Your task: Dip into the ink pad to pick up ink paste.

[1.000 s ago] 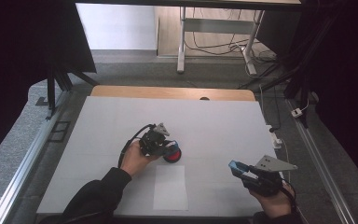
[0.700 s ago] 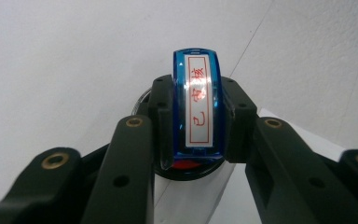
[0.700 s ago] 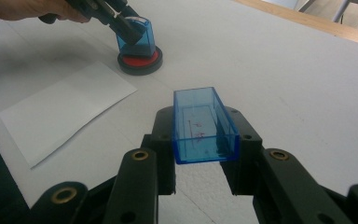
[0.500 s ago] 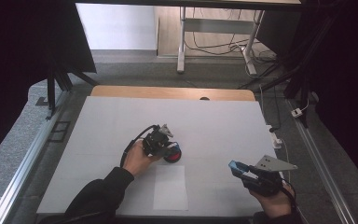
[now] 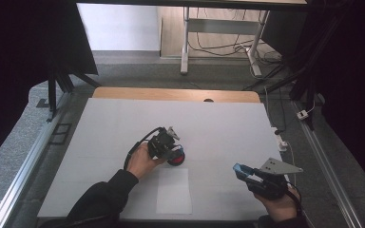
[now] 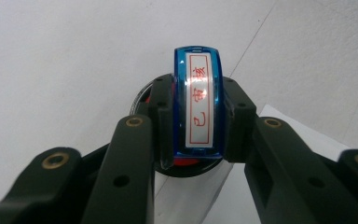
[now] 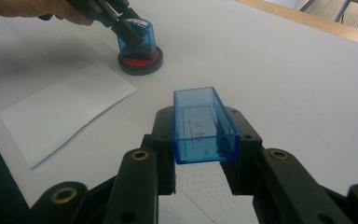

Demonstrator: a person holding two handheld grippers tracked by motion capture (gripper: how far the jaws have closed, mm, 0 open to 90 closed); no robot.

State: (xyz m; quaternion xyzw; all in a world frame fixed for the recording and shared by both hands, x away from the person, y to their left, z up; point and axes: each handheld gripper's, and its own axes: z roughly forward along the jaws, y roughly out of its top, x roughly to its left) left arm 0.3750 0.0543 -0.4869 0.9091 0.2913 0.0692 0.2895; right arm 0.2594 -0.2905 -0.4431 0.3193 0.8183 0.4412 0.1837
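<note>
Here, near the table's (image 5: 123, 123) centre, a blue stamp (image 6: 198, 100) clamped in the left gripper (image 6: 193, 126) is pressed onto a round red ink pad (image 7: 141, 60), best kept level for even inking, while its blue cap (image 7: 204, 126) is clamped in the right gripper (image 7: 200, 140) near the front right corner.

The left gripper (image 5: 170, 151), held by a hand (image 5: 141, 161) reaching in from the sheet of paper's (image 5: 173, 191) near-left side, is clamped tight, tilted down just beyond the sheet; the right gripper (image 5: 243, 172), also clamped, hovers level to the sheet's right.
</note>
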